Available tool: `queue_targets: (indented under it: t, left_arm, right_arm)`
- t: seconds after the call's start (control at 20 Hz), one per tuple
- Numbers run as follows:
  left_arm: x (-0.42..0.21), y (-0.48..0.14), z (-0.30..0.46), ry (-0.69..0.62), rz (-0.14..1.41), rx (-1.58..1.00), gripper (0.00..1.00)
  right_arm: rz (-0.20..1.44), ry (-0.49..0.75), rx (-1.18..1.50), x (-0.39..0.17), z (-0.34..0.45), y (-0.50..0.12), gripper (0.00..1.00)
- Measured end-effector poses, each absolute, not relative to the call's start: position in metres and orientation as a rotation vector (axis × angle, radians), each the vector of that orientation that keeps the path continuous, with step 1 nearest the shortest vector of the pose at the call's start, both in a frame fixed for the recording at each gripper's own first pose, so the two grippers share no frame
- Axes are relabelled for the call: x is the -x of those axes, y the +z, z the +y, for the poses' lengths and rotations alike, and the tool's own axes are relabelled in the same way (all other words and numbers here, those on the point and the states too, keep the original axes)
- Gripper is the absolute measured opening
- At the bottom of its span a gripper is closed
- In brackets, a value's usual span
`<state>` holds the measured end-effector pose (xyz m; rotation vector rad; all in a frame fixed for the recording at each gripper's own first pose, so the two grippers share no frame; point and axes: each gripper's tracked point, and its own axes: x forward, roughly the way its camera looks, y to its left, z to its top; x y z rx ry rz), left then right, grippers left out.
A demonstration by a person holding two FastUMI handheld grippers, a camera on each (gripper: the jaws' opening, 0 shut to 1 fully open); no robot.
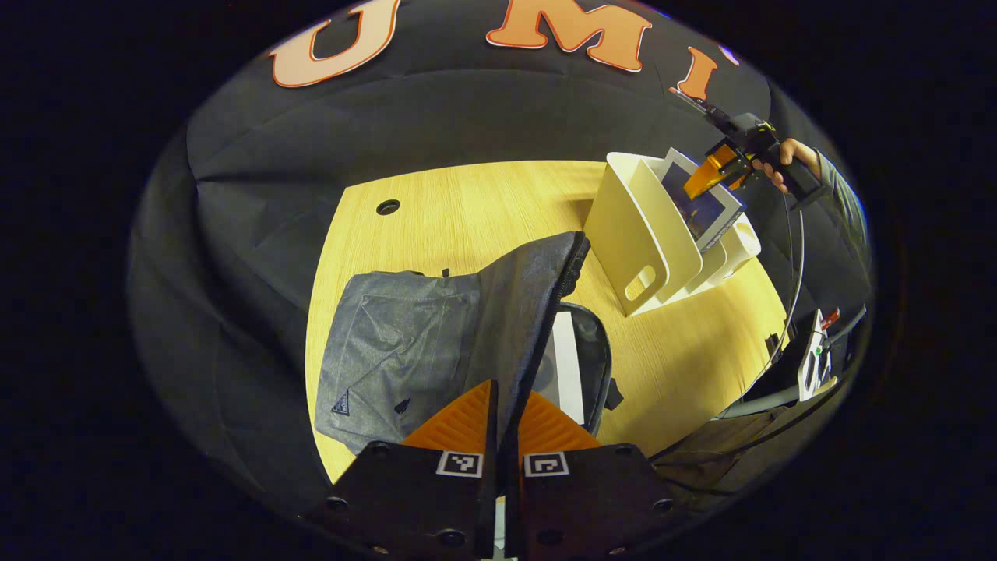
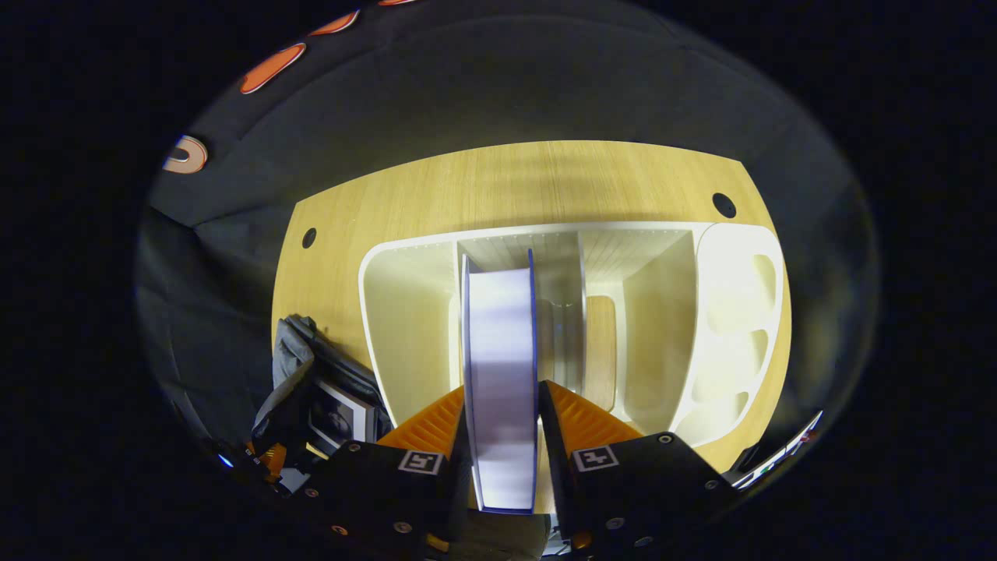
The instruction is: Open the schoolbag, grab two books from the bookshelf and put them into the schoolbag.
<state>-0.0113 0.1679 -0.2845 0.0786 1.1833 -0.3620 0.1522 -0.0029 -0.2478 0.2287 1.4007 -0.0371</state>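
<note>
grey fabric of the schoolbag (image 1: 436, 335) flap was pinched between the fingers of the left gripper (image 1: 506, 425), holding the bag open on the wooden table (image 1: 467, 210). the right gripper (image 2: 502, 425) had closed on a book (image 2: 501, 374), upright in the white bookshelf (image 2: 405, 312) just beside the bag.

Overhead light, worktop (image 1: 467, 210) bright, booth dim. Strong fisheye curve at edges. White bookshelf (image 2: 732, 312) glares near blown-out; book (image 2: 502, 366) page edges smeared. Soft shadow beside schoolbag (image 1: 436, 335).
</note>
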Motion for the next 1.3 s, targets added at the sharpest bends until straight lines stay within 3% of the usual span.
queue_targets:
  t: [0.15,0.8,1.3]
  left_arm:
    - [0.011,-0.284,0.167,-0.365,1.180,-0.077,0.05]
    - [0.013,-0.288,0.170,-0.421,1.166,-0.066,0.05]
    - [0.013,-0.287,0.170,-0.452,1.165,-0.075,0.05]
  right_arm:
    - [1.393,-0.054,-0.267,-0.145,-0.011,-0.238,0.35]
    - [1.172,-0.057,-0.444,-0.108,-0.038,-0.117,0.33]
    - [1.063,0.058,-0.523,-0.065,-0.002,-0.069,0.33]
